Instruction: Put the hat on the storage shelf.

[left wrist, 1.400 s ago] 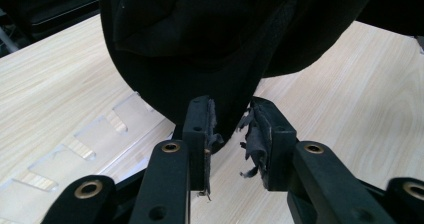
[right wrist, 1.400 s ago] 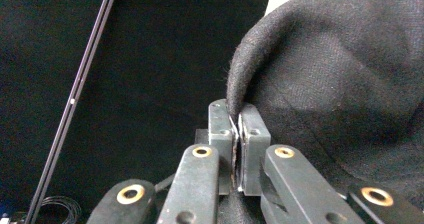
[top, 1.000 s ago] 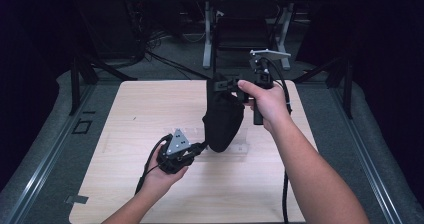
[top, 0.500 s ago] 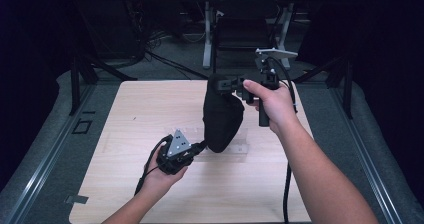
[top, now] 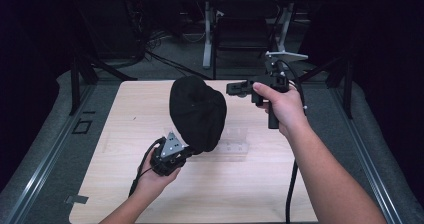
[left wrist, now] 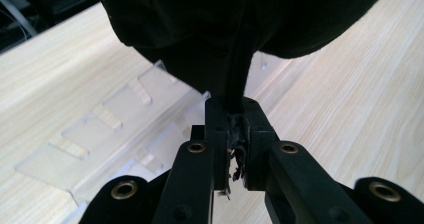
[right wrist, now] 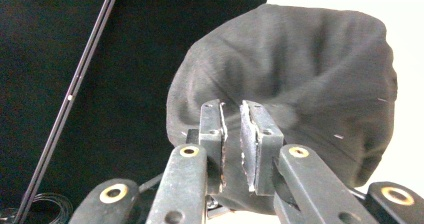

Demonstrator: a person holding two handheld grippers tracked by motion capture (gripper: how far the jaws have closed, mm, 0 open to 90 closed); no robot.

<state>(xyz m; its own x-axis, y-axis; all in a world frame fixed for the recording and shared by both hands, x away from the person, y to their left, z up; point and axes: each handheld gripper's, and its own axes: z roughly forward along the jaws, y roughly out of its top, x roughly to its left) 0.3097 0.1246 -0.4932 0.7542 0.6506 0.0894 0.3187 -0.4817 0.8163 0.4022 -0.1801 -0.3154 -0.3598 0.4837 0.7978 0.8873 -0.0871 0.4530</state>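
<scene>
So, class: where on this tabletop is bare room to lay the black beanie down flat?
Bare wood runs along the table's left side and its near edge. The middle is crowded: the beanie hangs from the left tool over a clear plastic rack.

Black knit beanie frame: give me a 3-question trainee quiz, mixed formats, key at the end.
1. True or false: the left gripper is shut on an edge of the black knit beanie.
2. Multiple choice: what lies on the light wooden table under the beanie? A) a clear plastic slotted tray B) a metal bowl C) a red cloth
3. Short answer: in the right gripper view, is any fabric pinched between the jaws of the right gripper?

Key
1. True; the left gripper view shows the fabric clamped between the jaws.
2. A; the clear plastic slotted tray lies flat on the wood.
3. No; the jaws stand slightly apart, with the beanie beyond them.
</scene>
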